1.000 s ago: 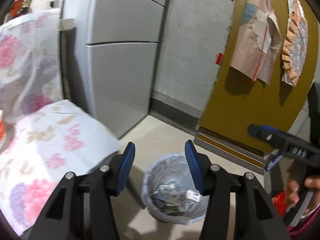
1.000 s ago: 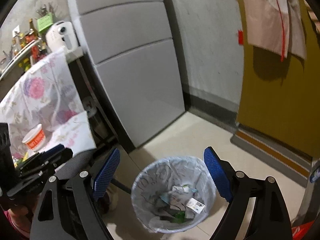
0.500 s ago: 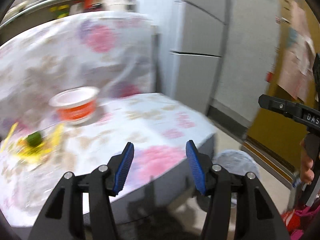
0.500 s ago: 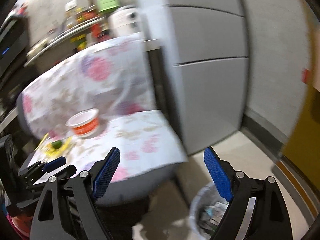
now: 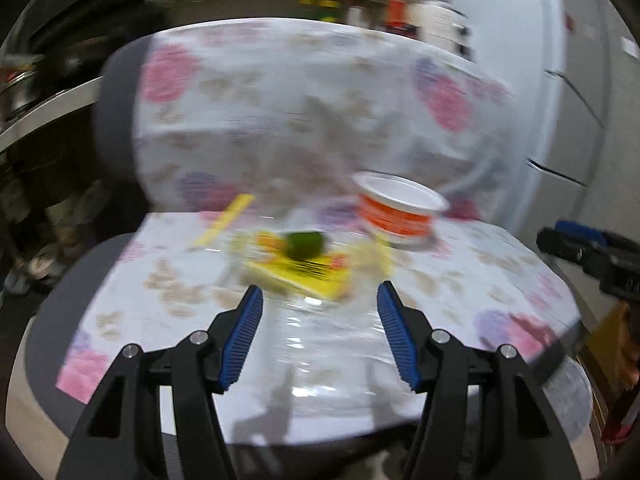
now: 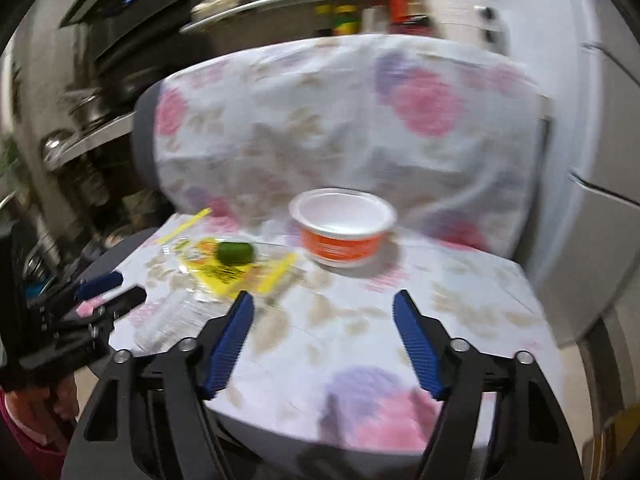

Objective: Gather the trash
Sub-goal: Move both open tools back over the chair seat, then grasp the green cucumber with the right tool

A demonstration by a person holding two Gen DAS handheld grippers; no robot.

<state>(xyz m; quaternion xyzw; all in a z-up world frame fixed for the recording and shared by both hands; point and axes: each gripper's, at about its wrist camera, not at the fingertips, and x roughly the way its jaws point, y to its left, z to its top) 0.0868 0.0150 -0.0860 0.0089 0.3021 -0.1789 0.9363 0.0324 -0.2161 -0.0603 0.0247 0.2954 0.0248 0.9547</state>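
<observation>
Both views are blurred. The left gripper [image 5: 319,330], black with blue ribbed pads, hangs over the near edge of a seat draped in a white cloth printed with pink and purple flowers [image 5: 520,280]. Its jaws are opening and stand moderately wide, with nothing pressed between the pads; a crumpled sheet of clear plastic film [image 5: 320,344] lies on the cloth below and between them. Just beyond the tips sits a yellow printed wrapper [image 5: 304,272] with a small green rounded object [image 5: 306,242] on top of it. Further ahead and to the right of the tips stands a white round tub with an orange band [image 5: 396,216], upright and open at the top. Ahead and left of the tips lies a thin yellow strip [image 5: 226,220]. The tips of the other gripper reach in from the right edge.

The right gripper [image 6: 323,342], of the same build, is over the same cloth [image 6: 460,300]. Its jaws are closing from a wide spread and still stand well apart, with only bare cloth beneath them. The orange-banded tub [image 6: 342,226] is straight ahead of the tips, well apart from them. The yellow wrapper [image 6: 236,274] and green object [image 6: 235,252] lie ahead and to the left, near the left pad. The clear film [image 6: 168,316] is left of that pad
</observation>
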